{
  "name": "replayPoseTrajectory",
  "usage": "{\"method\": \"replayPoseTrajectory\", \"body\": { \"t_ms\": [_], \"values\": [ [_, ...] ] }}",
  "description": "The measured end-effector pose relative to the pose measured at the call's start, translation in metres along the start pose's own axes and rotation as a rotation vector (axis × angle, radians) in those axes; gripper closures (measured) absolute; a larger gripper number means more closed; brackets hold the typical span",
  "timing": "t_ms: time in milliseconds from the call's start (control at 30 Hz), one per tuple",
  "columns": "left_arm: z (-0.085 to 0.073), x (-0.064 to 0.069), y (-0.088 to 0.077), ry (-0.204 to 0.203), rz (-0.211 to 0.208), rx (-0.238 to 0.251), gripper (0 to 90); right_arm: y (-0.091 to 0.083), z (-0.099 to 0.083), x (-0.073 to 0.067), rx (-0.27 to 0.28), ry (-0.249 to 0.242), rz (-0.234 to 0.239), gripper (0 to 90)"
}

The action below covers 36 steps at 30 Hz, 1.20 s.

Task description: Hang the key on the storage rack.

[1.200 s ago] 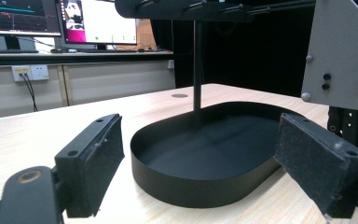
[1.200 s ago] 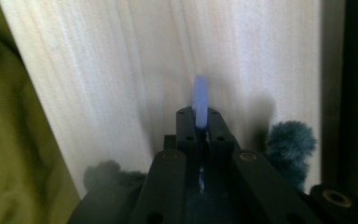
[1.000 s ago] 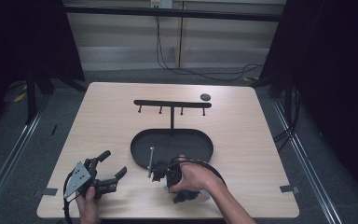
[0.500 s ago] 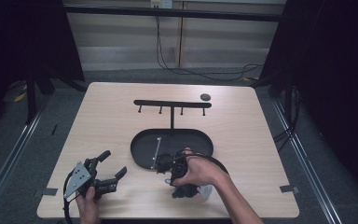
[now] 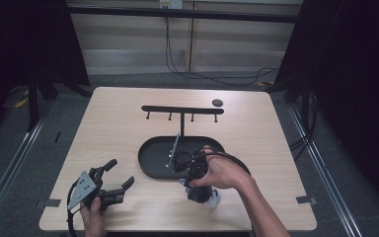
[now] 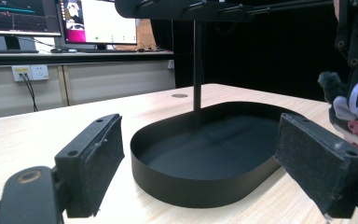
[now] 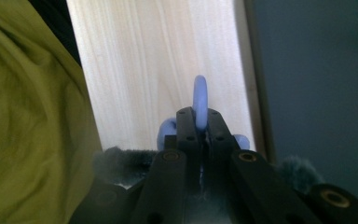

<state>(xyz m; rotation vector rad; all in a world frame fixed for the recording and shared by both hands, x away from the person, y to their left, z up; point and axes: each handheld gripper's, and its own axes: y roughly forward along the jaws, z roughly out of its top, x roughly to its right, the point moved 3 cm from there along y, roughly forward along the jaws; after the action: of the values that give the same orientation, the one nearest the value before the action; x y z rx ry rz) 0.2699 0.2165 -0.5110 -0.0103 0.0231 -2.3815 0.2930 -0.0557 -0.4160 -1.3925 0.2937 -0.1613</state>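
Note:
A black hook stand (image 5: 182, 109) rises on a post from an oval black tray (image 5: 145, 158) at mid-table. Over the tray's near right rim, a hand holds my right gripper (image 5: 200, 190). It is shut on the blue ring (image 7: 200, 100) of a small plush toy (image 5: 211, 200), whose grey fur shows beside the jaws. My left gripper (image 5: 121, 174) rests at the front left of the table, open and with nothing between its pads (image 6: 98, 163). It faces the tray (image 6: 205, 182) and post (image 6: 197, 70). The toy (image 6: 349, 112) hangs at the right of the left gripper view.
A small dark disc (image 5: 217, 102) lies on the table behind the stand's right end. The wooden table (image 5: 108, 128) has bare room left of the tray. A yellow-green sleeve (image 7: 28, 116) is at the left of the right gripper view. Monitors (image 6: 93, 21) stand beyond the table.
The right hand has lifted and moved toward the tray's right side, carrying the toy with it. The left gripper has stayed where it was.

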Motion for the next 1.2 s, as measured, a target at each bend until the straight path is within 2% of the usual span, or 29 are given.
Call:
{"method": "replayPoseTrajectory", "body": {
  "t_ms": [200,333,400,667,900,1200],
  "values": [
    [0.0,0.0,0.0,0.0,0.0,-0.001,15.2,-0.011,-0.003,0.007,0.018,-0.001,-0.011,87.2],
    [0.0,0.0,0.0,0.0,0.0,0.0,15.2,-0.02,-0.004,0.007,0.015,0.016,-0.017,87.2],
    [0.0,0.0,0.0,0.0,0.0,-0.001,15.2,-0.023,-0.005,0.008,0.019,0.002,-0.013,87.2],
    [0.0,0.0,0.0,0.0,0.0,0.0,15.2,-0.038,-0.006,0.011,0.032,0.012,-0.027,87.2],
    [0.0,0.0,0.0,0.0,0.0,-0.001,15.2,-0.052,0.0,0.017,0.034,0.008,-0.035,87.2],
    [0.0,0.0,0.0,0.0,0.0,0.0,15.2,-0.063,0.01,0.024,0.037,-0.006,-0.021,87.2]
  ]
}}
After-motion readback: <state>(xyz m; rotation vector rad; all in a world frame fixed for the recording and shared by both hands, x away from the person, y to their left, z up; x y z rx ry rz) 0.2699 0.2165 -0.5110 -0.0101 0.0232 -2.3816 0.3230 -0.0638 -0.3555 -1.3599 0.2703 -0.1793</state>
